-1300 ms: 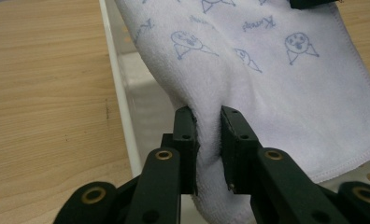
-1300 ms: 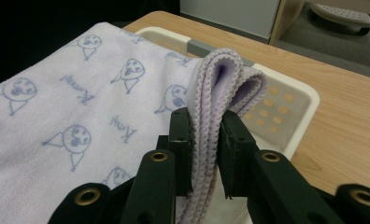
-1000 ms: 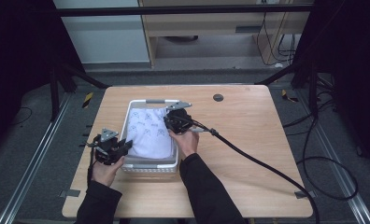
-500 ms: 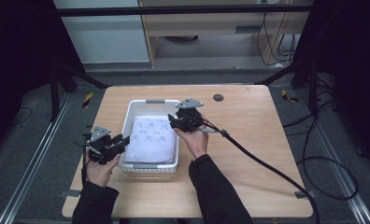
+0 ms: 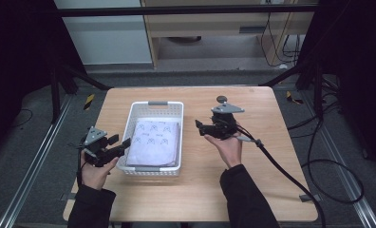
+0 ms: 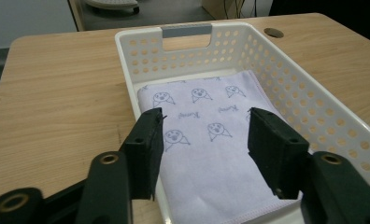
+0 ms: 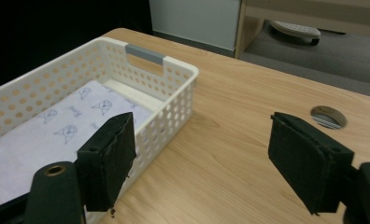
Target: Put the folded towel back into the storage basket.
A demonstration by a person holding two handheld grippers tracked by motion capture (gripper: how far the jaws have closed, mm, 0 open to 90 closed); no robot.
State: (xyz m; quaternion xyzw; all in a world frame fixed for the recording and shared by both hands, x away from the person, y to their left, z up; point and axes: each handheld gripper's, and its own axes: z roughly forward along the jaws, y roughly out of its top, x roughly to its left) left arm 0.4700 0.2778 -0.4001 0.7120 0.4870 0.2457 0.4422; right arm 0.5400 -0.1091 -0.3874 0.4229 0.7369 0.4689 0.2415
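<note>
Now, taking the white perforated plastic basket (image 5: 153, 107) as the landmark: the left gripper (image 5: 121, 146) hovers just outside the basket's left wall near its front corner, its jaws spread with nothing between them, having just been opening. From the left gripper view (image 6: 204, 135) they frame the folded pale lilac cloth with small printed animal faces (image 6: 206, 140), which lies flat on the basket floor, beyond and below the pads, not touched. The cloth (image 5: 154, 141) fills most of the basket's inside. The right gripper (image 5: 199, 126) is held over the light wooden table (image 5: 271, 156) to the right of the basket, clear of its right wall, its jaws also just opened wide and empty; the cloth lies to its left inside the basket.
</note>
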